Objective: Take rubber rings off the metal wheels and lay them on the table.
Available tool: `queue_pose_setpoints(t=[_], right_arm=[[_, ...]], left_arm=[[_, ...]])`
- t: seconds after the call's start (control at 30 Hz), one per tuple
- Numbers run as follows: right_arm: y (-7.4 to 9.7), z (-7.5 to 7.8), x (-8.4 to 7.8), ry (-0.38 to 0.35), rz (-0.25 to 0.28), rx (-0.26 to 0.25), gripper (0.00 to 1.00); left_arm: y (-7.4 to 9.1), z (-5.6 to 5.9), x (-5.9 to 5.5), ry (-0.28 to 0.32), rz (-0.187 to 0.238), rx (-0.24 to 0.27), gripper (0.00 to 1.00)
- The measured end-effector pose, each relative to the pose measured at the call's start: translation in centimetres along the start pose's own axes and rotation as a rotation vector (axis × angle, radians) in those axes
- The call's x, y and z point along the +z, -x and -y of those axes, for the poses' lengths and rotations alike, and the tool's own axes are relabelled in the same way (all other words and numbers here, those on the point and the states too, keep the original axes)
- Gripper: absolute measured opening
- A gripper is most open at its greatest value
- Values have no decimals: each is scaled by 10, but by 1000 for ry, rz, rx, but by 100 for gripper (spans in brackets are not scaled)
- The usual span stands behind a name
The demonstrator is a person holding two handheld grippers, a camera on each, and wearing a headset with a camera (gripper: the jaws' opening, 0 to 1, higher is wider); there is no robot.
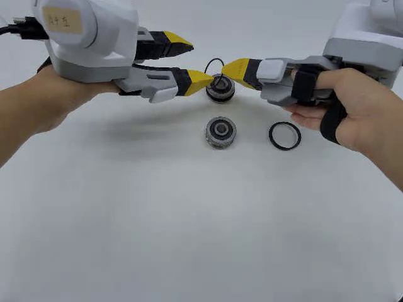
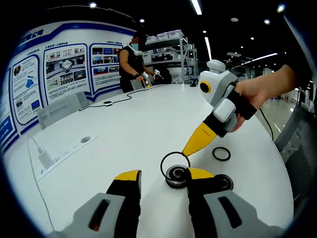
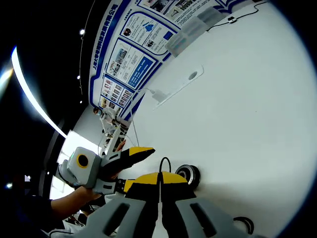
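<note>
Our left tongs (image 1: 198, 61) stand open, one jaw against the left side of the far wheel (image 1: 221, 89) on the counter (image 1: 189, 220), while our right tongs (image 1: 230, 68), closed on its half-lifted rubber ring (image 1: 213, 60), should, we judge, pull rightward.

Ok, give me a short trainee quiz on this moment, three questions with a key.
1. How many metal wheels are on the table?
2. True or false: the left gripper has its jaws shut.
3. What does the right gripper pinch? A) a wheel B) a rubber ring C) a cable
Key: 1) Two. 2) False: its jaws are open, one beside the far wheel. 3) B: the rubber ring is partly off the far wheel; another ring lies loose on the table.
</note>
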State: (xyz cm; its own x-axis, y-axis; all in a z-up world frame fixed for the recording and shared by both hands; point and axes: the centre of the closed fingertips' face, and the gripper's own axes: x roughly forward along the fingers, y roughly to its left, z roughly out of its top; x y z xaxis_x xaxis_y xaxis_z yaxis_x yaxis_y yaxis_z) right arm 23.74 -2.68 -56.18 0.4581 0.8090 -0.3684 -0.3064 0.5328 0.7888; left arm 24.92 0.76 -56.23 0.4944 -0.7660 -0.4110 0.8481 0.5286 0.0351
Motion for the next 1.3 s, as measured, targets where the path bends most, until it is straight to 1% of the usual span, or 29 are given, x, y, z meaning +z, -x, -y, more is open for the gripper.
queue_pose_setpoints(t=[0.07, 0.13, 0.23, 0.27, 0.33, 0.4, 0.43, 0.5, 0.63, 0.67, 0.7, 0.77, 0.83, 0.9, 0.97, 1.2, 1.3], right_arm=[[8, 1, 3, -8, 13, -13, 1], [21, 4, 5, -21, 33, -20, 1], [42, 18, 3, -62, 54, -50, 1], [47, 21, 0, -92, 64, -62, 1], [56, 27, -6, -115, 66, -68, 1], [64, 34, -14, -132, 64, -91, 1], [67, 34, -18, -143, 65, -89, 1], [74, 39, -24, -191, 70, -95, 1], [83, 45, -35, -201, 59, -113, 1], [86, 47, -38, -207, 60, -123, 1], [88, 49, -39, -211, 61, -135, 1], [92, 52, -41, -214, 61, -146, 1], [96, 56, -44, -220, 61, -169, 1], [98, 59, -48, -218, 45, -186, 2], [99, 60, -50, -221, 45, -189, 2], [103, 69, -55, -234, 46, -231, 2], [106, 74, -55, -222, 51, -261, 2]], left_arm=[[-1, -1, 2, 2, 5, 8, 43], [-2, 0, 5, 7, 15, 12, 48], [-4, 3, 9, 10, 26, 10, 52], [-5, 3, 9, 13, 26, 10, 53], [-6, 4, 9, 15, 22, 10, 56], [-7, 7, 9, 12, 18, 6, 56], [-6, 8, 9, 10, 17, 4, 56], [-6, 9, 9, 7, 16, 2, 56], [-6, 10, 10, 4, 14, 6, 57], [-6, 10, 11, 5, 14, 7, 57], [-6, 7, 10, 6, 14, 6, 57], [-6, 7, 10, 7, 13, 7, 58], [-5, 6, 10, 5, 9, 8, 59], [-5, 6, 9, 7, 7, 9, 59], [-4, 5, 9, 9, 2, 12, 60], [1, 5, 5, 2, -20, 13, 62], [2, 5, 2, -2, -31, 13, 61]])
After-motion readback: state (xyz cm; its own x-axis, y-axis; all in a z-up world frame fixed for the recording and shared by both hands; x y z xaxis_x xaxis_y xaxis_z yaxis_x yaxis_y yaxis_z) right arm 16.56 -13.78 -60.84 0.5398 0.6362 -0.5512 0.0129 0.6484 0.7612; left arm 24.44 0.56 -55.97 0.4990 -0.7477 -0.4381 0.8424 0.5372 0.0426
